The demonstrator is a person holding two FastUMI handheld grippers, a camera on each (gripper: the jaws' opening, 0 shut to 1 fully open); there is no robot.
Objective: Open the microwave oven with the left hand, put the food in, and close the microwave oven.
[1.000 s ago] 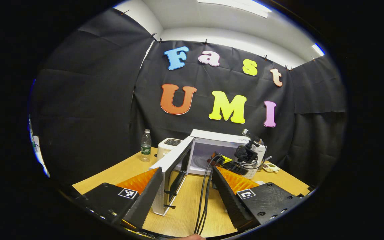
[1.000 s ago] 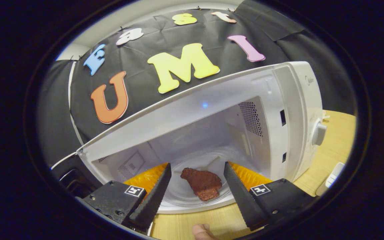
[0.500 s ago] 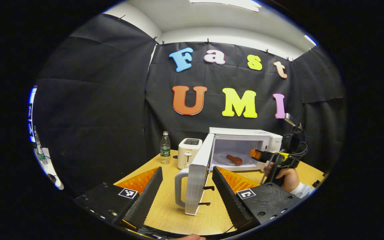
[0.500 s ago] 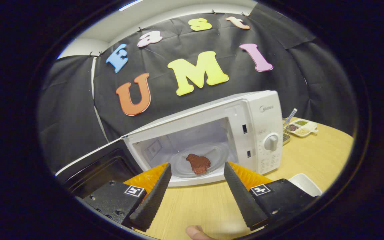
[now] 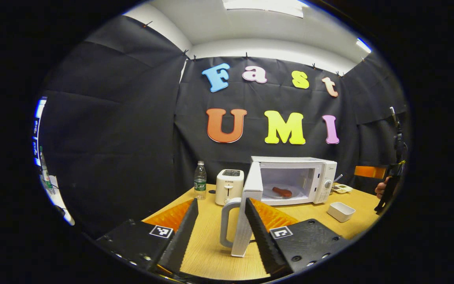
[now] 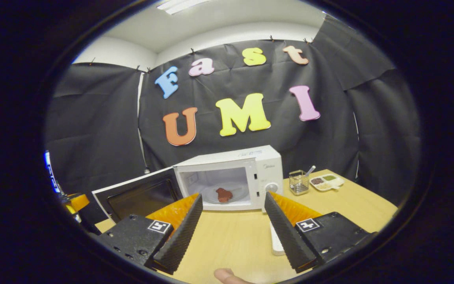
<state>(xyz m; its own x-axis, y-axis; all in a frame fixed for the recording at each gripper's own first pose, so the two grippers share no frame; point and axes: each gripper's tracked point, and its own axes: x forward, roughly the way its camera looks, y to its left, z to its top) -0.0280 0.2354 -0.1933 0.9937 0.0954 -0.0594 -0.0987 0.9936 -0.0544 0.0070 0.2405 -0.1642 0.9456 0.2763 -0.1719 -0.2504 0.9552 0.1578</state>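
In the left gripper view, the left gripper (image 5: pixel 221 221) sits nearest, its fingers spread wide and holding nothing, low over the wooden table (image 5: pixel 207 252). Between the fingers stands the edge of the open microwave door (image 5: pixel 246 215), swung out toward the camera, with its pale loop handle (image 5: pixel 227 221) on the left face; whether either finger touches the door cannot be told. Right of the door, a small white dish (image 5: pixel 341 211) lies on the table. Farther back stands the microwave (image 5: pixel 317 177), its cavity open, with the food (image 5: pixel 282 192), a reddish-brown piece, lying on the glass plate (image 5: pixel 270 193) inside. Left of the microwave are a white toaster (image 5: pixel 229 185) and, beyond it, a water bottle (image 5: pixel 200 180). At the far right edge a hand (image 5: pixel 380 188) holds dark gear. In the right gripper view, the right gripper (image 6: pixel 233 215) is also wide open and empty, held back from the microwave (image 6: pixel 266 173), with a fingertip (image 6: pixel 227 275) at the bottom edge. The door (image 6: pixel 138 195) hangs open to the left, and the food (image 6: pixel 224 194) rests in the cavity. Right of the microwave stand a wire holder (image 6: pixel 298 182) and a divided tray (image 6: pixel 325 182).
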